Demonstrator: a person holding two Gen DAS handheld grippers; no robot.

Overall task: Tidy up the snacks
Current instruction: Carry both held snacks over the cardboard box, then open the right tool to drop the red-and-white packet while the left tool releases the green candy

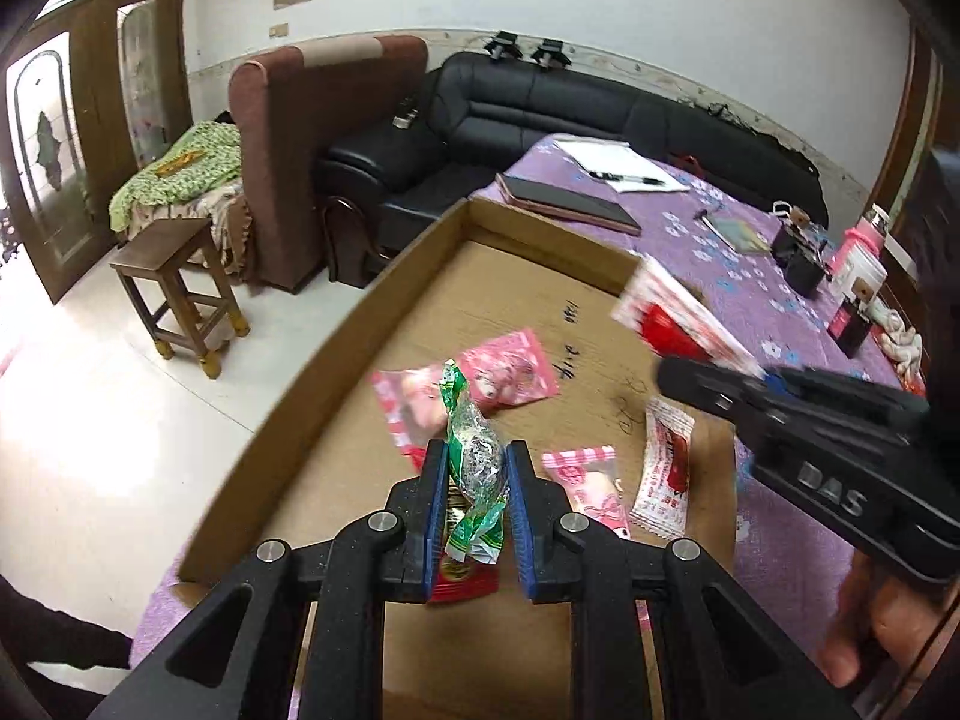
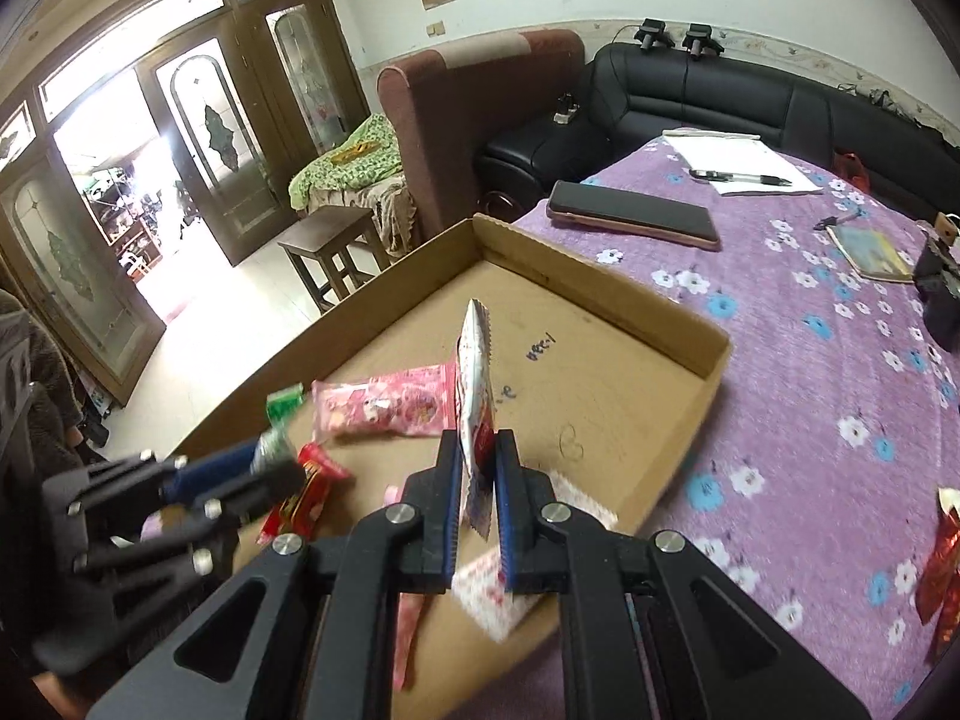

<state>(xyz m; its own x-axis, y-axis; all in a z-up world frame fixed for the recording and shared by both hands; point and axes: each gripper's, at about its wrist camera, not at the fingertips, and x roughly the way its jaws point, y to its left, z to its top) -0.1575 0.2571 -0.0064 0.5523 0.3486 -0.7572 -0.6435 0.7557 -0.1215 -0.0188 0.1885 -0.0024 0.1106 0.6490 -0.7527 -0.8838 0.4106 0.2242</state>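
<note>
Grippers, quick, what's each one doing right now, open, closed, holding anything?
Left gripper: closed on a green-wrapped snack above the cardboard tray.
Right gripper: closed on a white and red snack packet.

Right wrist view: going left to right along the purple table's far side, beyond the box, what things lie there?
Phone → paper with a pen on it → small booklet.

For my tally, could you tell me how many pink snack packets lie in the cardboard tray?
3. Two pink packets lie side by side in the middle of the tray; a third, striped, lies right of the left gripper. The grippers may hide more.
</note>
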